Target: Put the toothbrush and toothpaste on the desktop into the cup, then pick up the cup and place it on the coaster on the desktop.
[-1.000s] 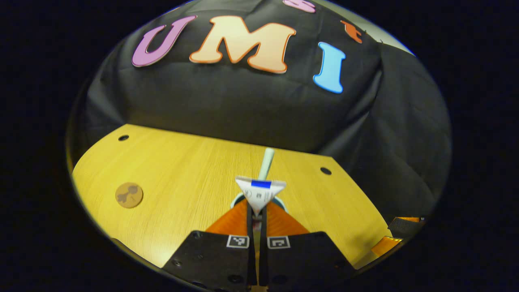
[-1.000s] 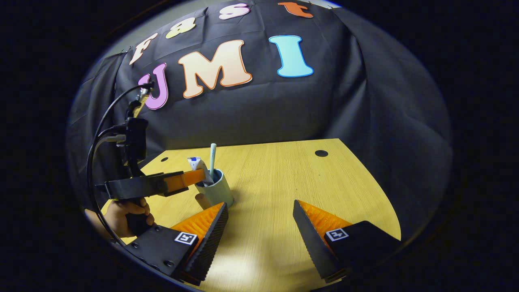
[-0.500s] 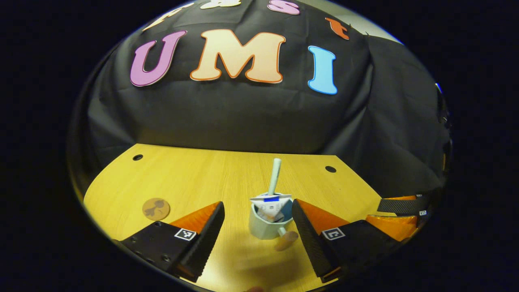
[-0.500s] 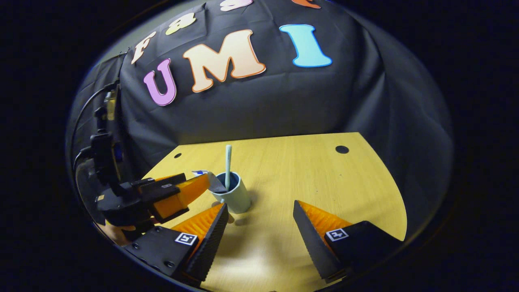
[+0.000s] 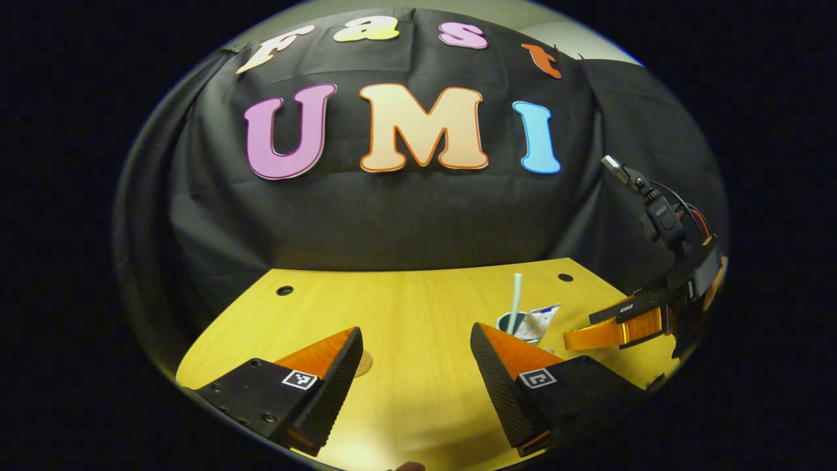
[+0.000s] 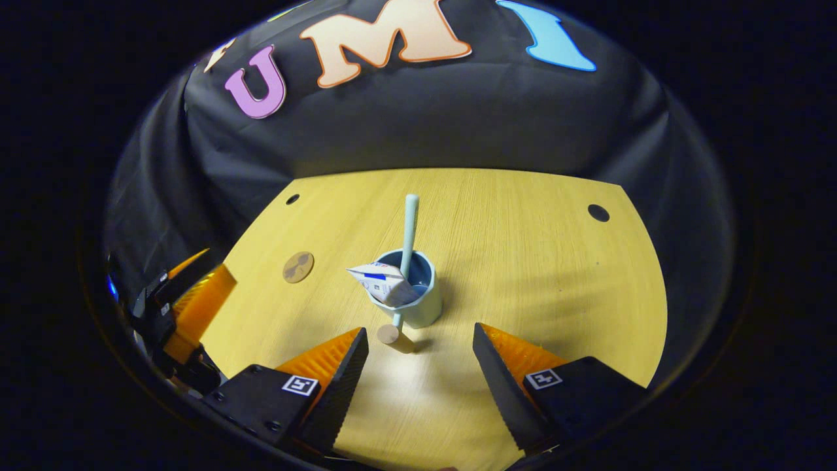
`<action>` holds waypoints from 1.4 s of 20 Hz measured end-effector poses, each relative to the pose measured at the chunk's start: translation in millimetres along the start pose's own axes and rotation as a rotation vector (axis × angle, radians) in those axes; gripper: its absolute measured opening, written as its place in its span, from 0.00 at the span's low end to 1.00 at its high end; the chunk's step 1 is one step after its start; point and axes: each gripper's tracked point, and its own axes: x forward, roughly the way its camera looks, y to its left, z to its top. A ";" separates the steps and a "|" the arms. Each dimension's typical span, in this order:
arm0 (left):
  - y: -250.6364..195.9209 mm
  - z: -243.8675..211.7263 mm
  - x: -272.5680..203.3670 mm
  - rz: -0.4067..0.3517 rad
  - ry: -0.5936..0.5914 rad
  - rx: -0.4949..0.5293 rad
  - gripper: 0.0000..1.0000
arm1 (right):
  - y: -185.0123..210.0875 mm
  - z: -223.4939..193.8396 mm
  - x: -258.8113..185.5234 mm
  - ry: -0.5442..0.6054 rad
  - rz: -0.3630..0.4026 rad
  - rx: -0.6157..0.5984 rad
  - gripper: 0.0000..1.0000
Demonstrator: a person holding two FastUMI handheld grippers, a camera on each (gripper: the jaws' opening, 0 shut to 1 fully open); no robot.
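A pale blue cup stands on the wooden desktop. In it are a light toothbrush, upright, and a white toothpaste tube that leans over the rim. A peg handle sticks out of the cup toward me. My right gripper is open just short of the cup, with the handle between its fingertips. My left gripper is open and holds nothing. From it the cup lies ahead to the right, with the right gripper beyond. A round brown coaster lies left of the cup.
The left gripper shows at the left edge of the right gripper view, off the desk's near-left corner. The coaster peeks out by my left finger. Small round holes mark the desk's far corners. Black cloth hangs behind the desk.
My left gripper opened, let the toothpaste drop into the cup and drew back to the left. My right gripper, still open, moved in toward the cup.
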 end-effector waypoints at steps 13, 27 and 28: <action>105.9 -19.3 -35.7 0.159 0.025 -0.049 0.95 | 18.6 -25.0 72.3 0.273 -0.080 -0.021 0.95; 139.3 -32.4 -46.2 0.201 0.052 -0.071 0.95 | 14.1 -41.8 86.8 0.369 -0.117 -0.050 0.30; 140.3 -31.9 -46.2 0.202 0.051 -0.070 0.95 | 14.1 -41.1 87.9 0.363 -0.121 -0.057 0.29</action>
